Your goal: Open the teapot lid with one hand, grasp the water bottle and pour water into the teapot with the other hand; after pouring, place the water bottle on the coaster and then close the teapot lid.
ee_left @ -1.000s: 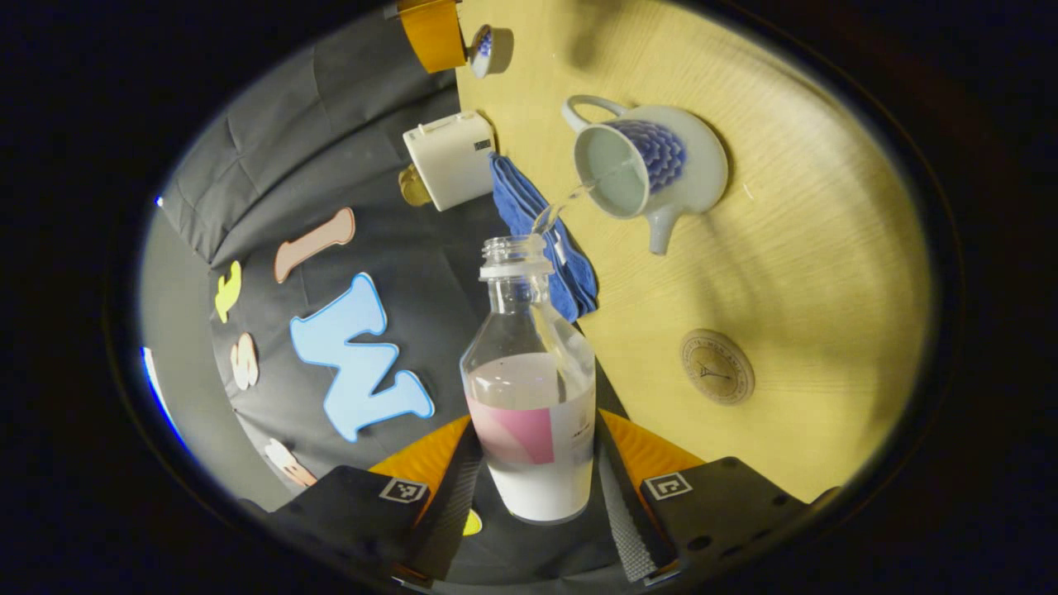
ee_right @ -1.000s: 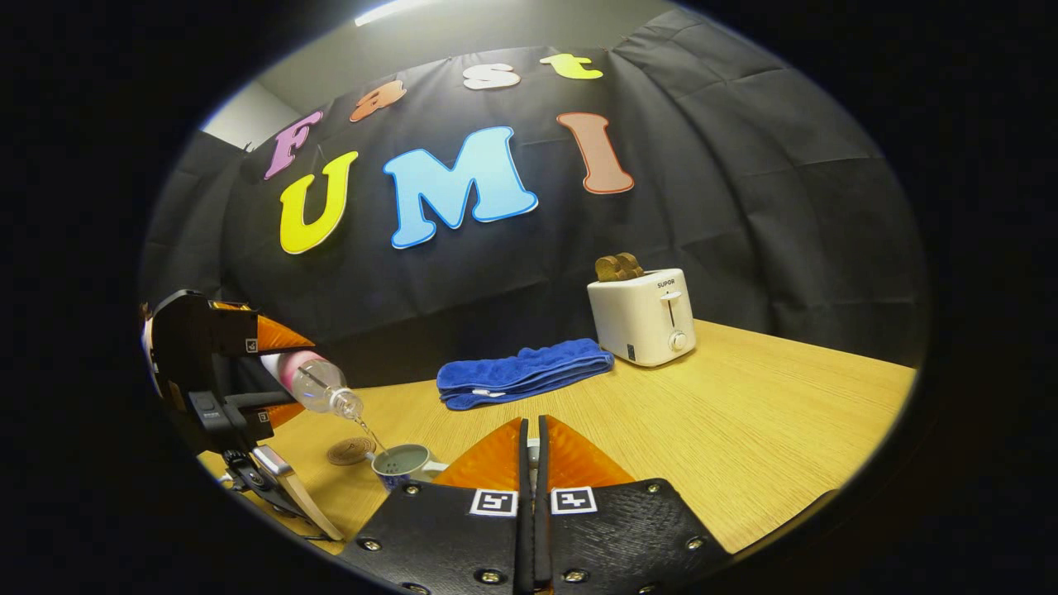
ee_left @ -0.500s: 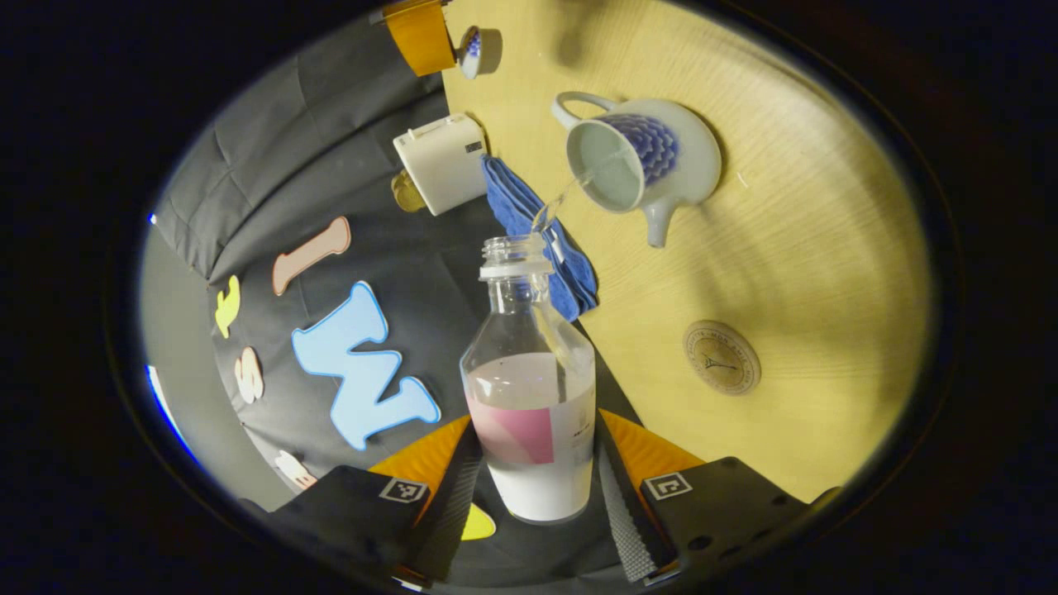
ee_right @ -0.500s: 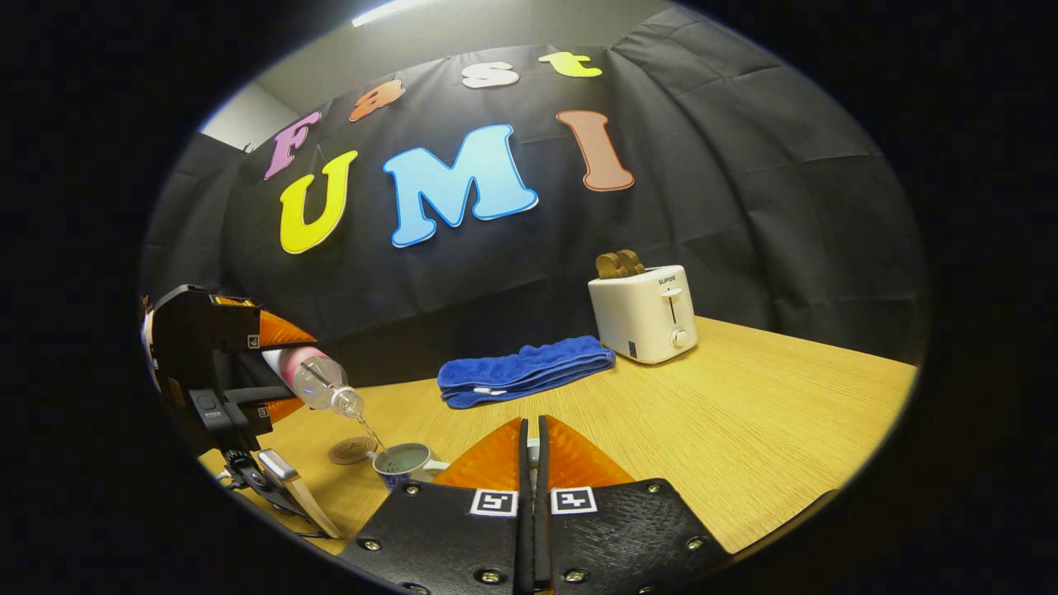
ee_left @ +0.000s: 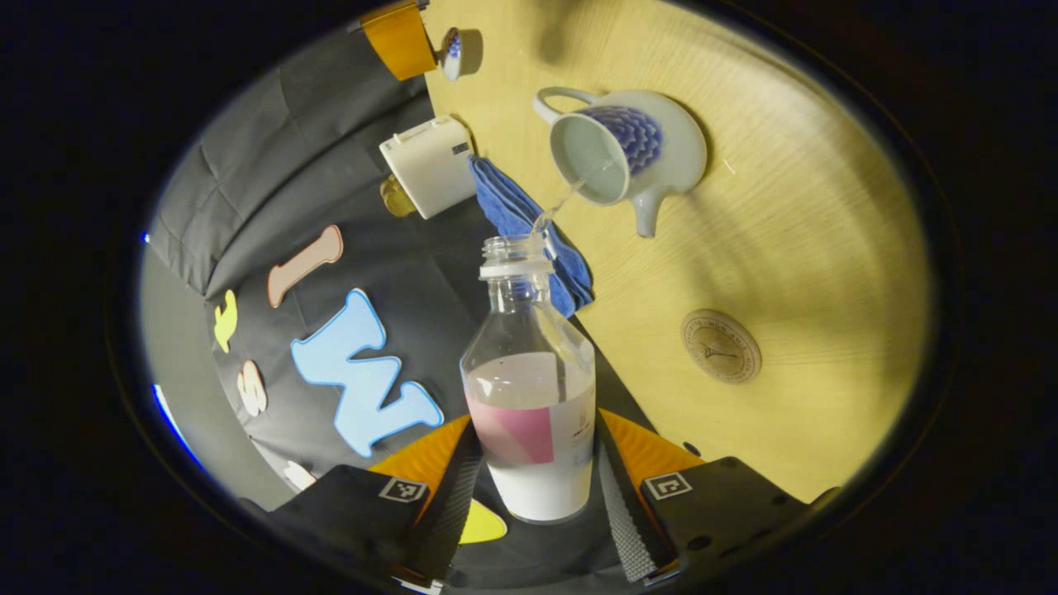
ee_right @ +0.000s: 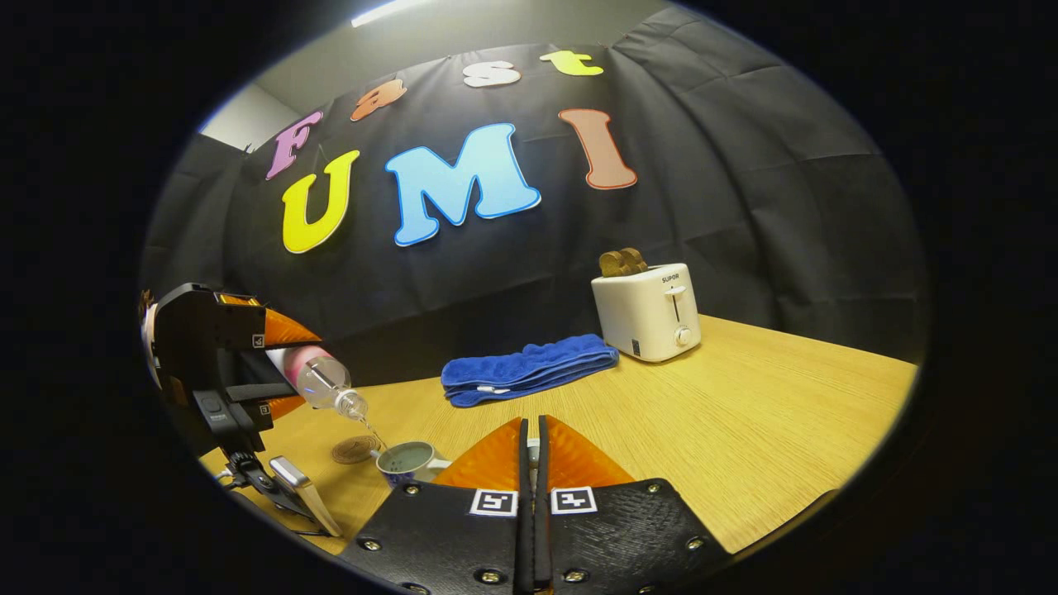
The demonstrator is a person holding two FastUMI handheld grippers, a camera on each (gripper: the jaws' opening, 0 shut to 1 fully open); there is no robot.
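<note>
One water bottle [ee_left: 529, 388], one teapot [ee_left: 628, 157], one coaster [ee_left: 721, 345]

A white toaster [ee_right: 647, 312] stands on the wooden desk [ee_right: 744, 413] near the black cloth wall [ee_right: 744, 207], with brown toast slices [ee_right: 621, 262] sticking up from its slots. Just beside it, toward the left in the right gripper view, lies a folded blue towel [ee_right: 529, 378], flat on the desk and close to the wall.

The toaster [ee_right: 647, 312] carries a small brand mark (front, upper); the water bottle's [ee_left: 529, 388] label print is illegible.
</note>
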